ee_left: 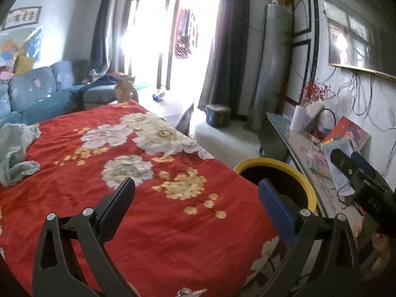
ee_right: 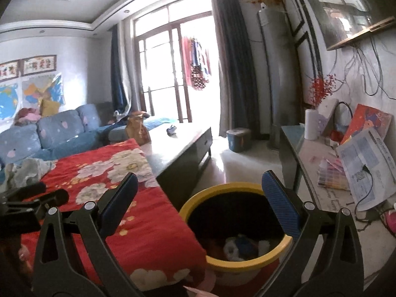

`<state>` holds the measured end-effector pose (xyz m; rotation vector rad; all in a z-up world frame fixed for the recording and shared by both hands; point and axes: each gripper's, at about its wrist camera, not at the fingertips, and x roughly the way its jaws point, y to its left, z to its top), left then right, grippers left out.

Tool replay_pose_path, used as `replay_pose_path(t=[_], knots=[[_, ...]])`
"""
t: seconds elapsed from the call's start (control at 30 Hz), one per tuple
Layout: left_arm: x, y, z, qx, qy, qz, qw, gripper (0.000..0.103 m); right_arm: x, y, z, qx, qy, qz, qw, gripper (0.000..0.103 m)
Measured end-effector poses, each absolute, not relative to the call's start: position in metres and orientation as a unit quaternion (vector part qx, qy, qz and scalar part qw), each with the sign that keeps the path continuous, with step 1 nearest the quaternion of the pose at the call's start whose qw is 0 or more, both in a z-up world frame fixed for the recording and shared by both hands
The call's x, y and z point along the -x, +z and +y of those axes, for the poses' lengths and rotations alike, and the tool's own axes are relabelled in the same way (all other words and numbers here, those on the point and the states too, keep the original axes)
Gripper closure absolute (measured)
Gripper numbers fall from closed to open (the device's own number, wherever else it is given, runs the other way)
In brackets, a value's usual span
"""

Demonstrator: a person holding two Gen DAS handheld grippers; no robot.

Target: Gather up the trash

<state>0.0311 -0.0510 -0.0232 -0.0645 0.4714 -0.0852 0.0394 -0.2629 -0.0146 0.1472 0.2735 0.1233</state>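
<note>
A yellow-rimmed trash bin [ee_right: 250, 264] stands at the right edge of the red floral cloth [ee_right: 138, 222]. It holds crumpled white and blue trash [ee_right: 243, 246]. My right gripper [ee_right: 199, 194] is open and empty, above the bin's mouth. My left gripper [ee_left: 195, 199] is open and empty over the red floral cloth [ee_left: 153, 222], with the bin [ee_left: 307, 180] just to its right. The right gripper shows in the left wrist view [ee_left: 356, 173]. A crumpled pale cloth [ee_left: 14, 151] lies at the cloth's far left.
A dark coffee table [ee_right: 183, 153] extends beyond the red cloth, with a brown bag [ee_right: 137, 130] on it. A blue sofa [ee_right: 57, 133] stands at the left. A side table [ee_right: 329, 173] with papers, a roll and cables is at the right. A small blue bin [ee_right: 238, 139] stands near the curtains.
</note>
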Motion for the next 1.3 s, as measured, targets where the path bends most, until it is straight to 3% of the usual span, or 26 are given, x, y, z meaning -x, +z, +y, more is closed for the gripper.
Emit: replay_pose_path(t=[1.3], knots=[[-0.019,-0.021,-0.048,0.035,-0.042,0.222,0.974,0.006,-0.034,-0.017,-0.249,-0.061,0.075,0.137,0.986,0.011]])
